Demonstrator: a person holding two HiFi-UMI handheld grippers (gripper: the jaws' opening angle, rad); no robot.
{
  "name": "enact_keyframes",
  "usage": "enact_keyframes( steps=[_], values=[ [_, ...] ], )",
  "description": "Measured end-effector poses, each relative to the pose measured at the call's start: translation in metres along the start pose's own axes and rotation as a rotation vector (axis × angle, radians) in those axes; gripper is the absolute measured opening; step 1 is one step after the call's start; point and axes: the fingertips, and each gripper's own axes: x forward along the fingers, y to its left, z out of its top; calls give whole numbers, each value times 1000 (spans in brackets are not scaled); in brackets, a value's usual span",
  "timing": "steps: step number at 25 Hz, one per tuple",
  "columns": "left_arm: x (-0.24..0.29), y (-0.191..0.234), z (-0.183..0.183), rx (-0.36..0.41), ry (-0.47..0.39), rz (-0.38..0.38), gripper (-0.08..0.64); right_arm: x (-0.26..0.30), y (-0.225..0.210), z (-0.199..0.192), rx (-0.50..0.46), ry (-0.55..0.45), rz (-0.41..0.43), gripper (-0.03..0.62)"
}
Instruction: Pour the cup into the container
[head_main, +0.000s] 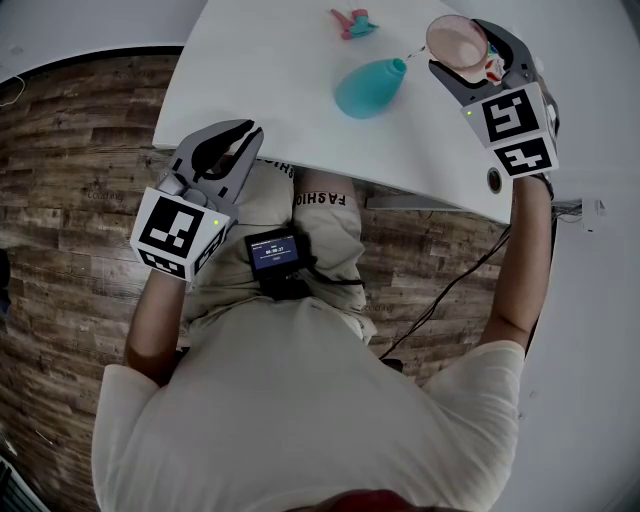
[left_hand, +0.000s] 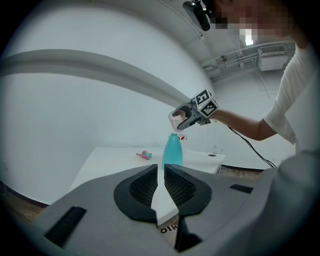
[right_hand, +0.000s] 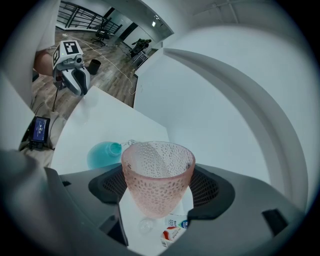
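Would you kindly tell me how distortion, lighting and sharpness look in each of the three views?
Head view: wide-angle bending curves the edge of the white table; light is soft and even, hardly any shadows. Left gripper view: round fisheye frame with dark corners, a mosaic patch at top, the teal bottle sharp. Right gripper view: same dark ring; the pink cup is crisp, its dimples clear.

Pink cup, teal container, white table.
The cup is translucent pink with an all-over dimpled pattern, and the container is plain teal. The left gripper and right gripper are grey, each with black-and-white square markers. The floor is brown wood planking.
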Motion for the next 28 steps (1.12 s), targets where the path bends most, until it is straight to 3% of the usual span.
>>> enact_keyframes(
  steps=[28],
  values=[
    [-3,0,5,7,-11,-4,51,-13,-16,5,-46,24,-35,371]
  ],
)
